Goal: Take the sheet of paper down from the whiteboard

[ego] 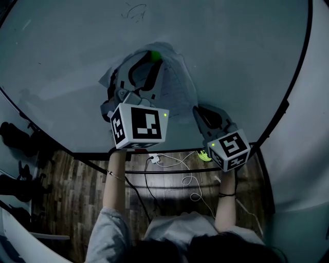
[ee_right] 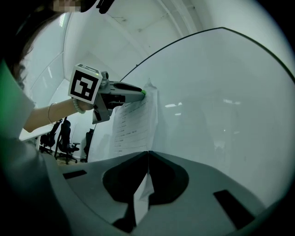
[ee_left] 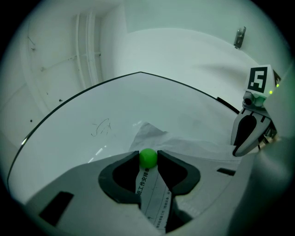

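Note:
A printed sheet of paper [ego: 177,90] hangs on the whiteboard [ego: 231,51], its top crumpled. A green ball magnet [ego: 154,55] sits at the sheet's top. My left gripper [ego: 152,58] has both fingertips against this magnet [ee_left: 148,157], with the paper [ee_left: 154,196] running down behind its jaws. My right gripper [ego: 197,111] is at the sheet's lower right corner. In the right gripper view its jaws [ee_right: 148,153] are shut with the paper's corner [ee_right: 143,193] pinched between them. The rest of the sheet [ee_right: 131,124] rises toward the left gripper [ee_right: 141,94].
A faint pen scribble [ego: 134,11] marks the whiteboard above the sheet. The board's dark lower frame [ego: 169,153] runs just under my hands. Cables and a white plug [ego: 175,163] lie on the wood floor below. Office chairs [ego: 15,138] stand at the left.

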`<state>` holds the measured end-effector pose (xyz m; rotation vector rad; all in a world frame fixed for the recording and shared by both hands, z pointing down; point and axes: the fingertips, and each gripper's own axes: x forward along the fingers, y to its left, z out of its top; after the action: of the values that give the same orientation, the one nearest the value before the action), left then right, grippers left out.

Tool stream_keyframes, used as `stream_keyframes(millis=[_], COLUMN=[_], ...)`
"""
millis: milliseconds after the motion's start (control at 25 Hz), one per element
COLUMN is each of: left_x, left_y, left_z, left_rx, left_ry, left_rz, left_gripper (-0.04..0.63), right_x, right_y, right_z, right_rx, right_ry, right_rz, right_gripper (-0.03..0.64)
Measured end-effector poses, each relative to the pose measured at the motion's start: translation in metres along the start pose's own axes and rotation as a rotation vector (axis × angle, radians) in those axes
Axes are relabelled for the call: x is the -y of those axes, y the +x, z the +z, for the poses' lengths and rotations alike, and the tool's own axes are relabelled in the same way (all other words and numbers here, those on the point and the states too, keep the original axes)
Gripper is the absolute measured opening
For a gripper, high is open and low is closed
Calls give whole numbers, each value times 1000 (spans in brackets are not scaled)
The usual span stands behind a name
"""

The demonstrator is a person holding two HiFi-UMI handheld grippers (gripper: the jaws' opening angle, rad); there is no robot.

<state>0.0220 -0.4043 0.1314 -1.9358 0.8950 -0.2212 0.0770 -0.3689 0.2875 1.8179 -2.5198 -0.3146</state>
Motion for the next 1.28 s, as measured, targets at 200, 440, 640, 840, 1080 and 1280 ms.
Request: stream_keyframes(millis=[200, 440, 640, 840, 1080, 1280], left_x=[-1, -1, 1, 5, 5, 6], left_y=[-1, 1, -1, 0, 0, -1], left_z=[-1, -2, -1, -1, -3, -2], left_rx=[-1, -7, -14, -18, -27, -31], left_ry=[-1, -4, 6, 14, 21, 24], left_rz=[11, 13, 14, 6, 4, 5], left_gripper=[112, 112, 112, 112, 112, 112], right_x=[0, -1, -3, -3, -3, 0], right_y=[-5, -9, -12, -15, -17, -22], right_z=[1, 3, 0, -2, -6, -10], right_rx=[28, 60, 68, 76, 73, 70], right_ry=[50, 93, 123, 150, 165, 174], right_rz=[18, 38, 41, 35, 24, 16], right_gripper=[1, 0, 0, 0, 0, 0])
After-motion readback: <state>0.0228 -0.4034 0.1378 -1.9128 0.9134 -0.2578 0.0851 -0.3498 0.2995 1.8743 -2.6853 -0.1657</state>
